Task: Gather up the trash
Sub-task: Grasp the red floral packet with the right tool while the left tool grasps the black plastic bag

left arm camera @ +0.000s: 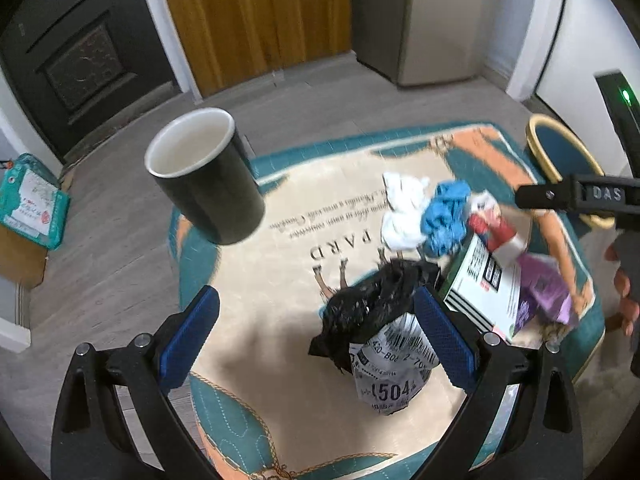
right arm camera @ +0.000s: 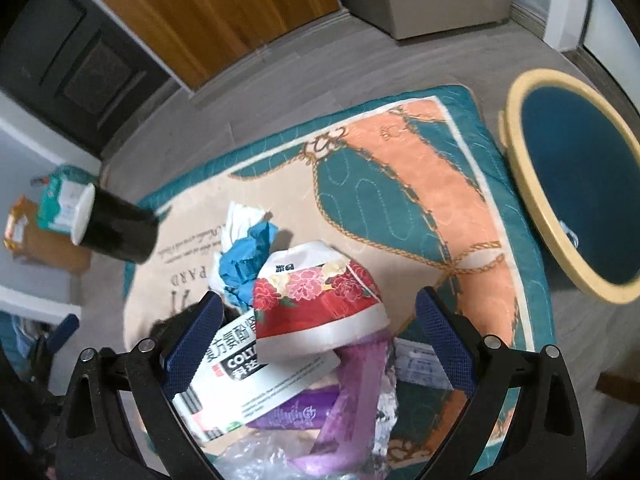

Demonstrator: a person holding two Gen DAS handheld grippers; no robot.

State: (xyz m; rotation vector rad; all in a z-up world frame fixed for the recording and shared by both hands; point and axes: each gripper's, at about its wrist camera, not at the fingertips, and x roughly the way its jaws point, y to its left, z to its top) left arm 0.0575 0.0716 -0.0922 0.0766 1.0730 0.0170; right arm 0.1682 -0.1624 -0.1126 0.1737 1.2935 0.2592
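Note:
Trash lies heaped on a patterned rug (left arm camera: 280, 264). My left gripper (left arm camera: 316, 296) is open above a black plastic bag (left arm camera: 372, 296) and a grey barcoded mailer (left arm camera: 392, 372). My right gripper (right arm camera: 320, 298) is open over a red floral paper bowl (right arm camera: 320, 304), a white printed box (right arm camera: 256, 380) and purple wrapping (right arm camera: 352, 392). White paper (left arm camera: 400, 212) and blue crumpled paper (left arm camera: 448, 216) lie just beyond. A black cup (left arm camera: 204, 176) with a white inside hangs tilted above the rug's far left edge, and nothing holds it. The blue bin with a yellow rim (right arm camera: 520, 184) stands to the right of the rug.
Grey floor surrounds the rug. A wooden door (left arm camera: 256, 20) and a dark door (left arm camera: 72, 56) stand at the back, and a grey cabinet (left arm camera: 416, 20) at the back right. A green package (left arm camera: 32, 204) on a cardboard box sits at the left. A person's hand (left arm camera: 624, 280) shows at the right edge.

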